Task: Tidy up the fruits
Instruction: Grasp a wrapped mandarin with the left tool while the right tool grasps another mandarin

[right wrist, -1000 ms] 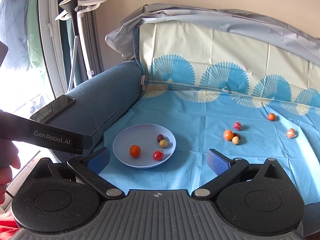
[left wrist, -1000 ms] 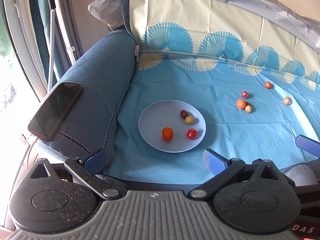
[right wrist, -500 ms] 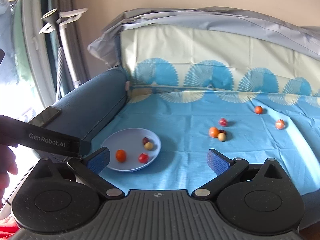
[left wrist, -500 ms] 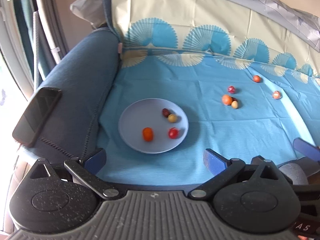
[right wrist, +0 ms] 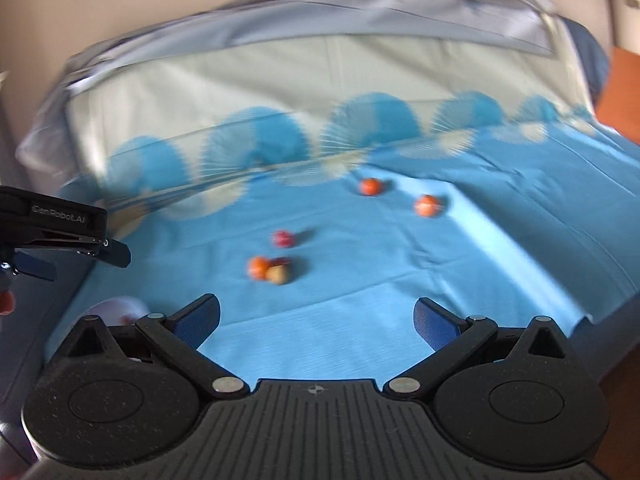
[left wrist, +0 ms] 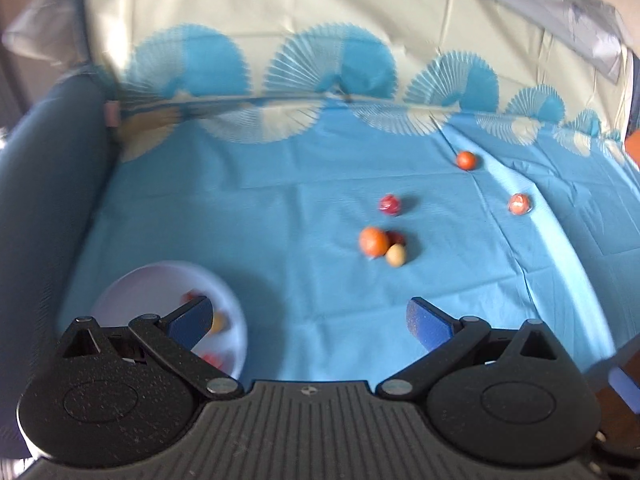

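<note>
Looks like we're between picks here, so the step in hand is lining up on the next loose fruit. Both views are pretty motion-blurred, fair warning.

The left gripper (left wrist: 310, 318) has its jaws spread wide with nothing between them, and the right gripper (right wrist: 318, 318) is the same, wide and empty. The plate (left wrist: 132, 280) sits near left on the blue sheet (left wrist: 280, 184), half hidden behind the left gripper's left finger. There's some fruit in it, but it's too blurry to count.

Still loose on the sheet:
- a cluster in the middle: an orange fruit (left wrist: 374, 241) touching a tan fruit (left wrist: 396, 255), with a small red one tucked behind them
- a dark red fruit (left wrist: 390, 205) just beyond the cluster
- an orange ball (left wrist: 467, 160) far back near the fan pattern
- a red-orange fruit (left wrist: 520, 204) off to the right

My guess is the cluster goes next since it's nearest. The tricky bit is that those 3 are touching, so the jaws need to come down around just 1 without knocking the others rolling. Then it's a carry back near left to the plate.
</note>
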Tool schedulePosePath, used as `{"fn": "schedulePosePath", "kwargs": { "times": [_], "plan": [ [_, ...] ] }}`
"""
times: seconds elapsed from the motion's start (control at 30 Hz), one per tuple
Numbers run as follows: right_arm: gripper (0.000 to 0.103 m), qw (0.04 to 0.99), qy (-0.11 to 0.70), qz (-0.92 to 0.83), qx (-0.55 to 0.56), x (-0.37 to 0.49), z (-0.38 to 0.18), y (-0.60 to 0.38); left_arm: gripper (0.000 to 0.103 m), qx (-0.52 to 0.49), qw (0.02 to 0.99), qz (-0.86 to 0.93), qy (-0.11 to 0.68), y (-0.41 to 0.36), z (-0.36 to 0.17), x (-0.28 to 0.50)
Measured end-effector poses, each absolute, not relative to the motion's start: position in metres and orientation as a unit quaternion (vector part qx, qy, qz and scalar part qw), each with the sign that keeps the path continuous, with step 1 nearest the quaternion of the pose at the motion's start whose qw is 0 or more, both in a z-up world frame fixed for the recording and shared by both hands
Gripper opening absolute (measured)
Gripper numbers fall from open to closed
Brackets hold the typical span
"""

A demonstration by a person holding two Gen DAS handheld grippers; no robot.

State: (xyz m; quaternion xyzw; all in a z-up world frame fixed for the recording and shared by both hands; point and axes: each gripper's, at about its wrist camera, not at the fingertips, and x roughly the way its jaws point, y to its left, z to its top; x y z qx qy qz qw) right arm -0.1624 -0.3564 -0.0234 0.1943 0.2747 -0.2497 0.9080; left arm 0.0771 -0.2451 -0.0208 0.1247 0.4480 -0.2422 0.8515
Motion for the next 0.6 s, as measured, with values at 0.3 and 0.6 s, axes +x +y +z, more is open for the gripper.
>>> {"fn": "schedulePosePath", "kwargs": {
  "times": [0.3, 0.6],
  "plan": [
    [0.102, 0.879, 0.267, -0.328, 0.222, -0.108, -0.086, -0.473, 0.103, 0.114, 0.794, -0.247, 0.544, -0.35, -0.131, 0.186],
    [0.102, 0.866, 0.299, -0.348, 0.201, -0.031, -0.146, -0.547, 0.103, 0.132, 0.767, -0.248, 0.577, -0.372, -0.183, 0.231]
  ]
}}
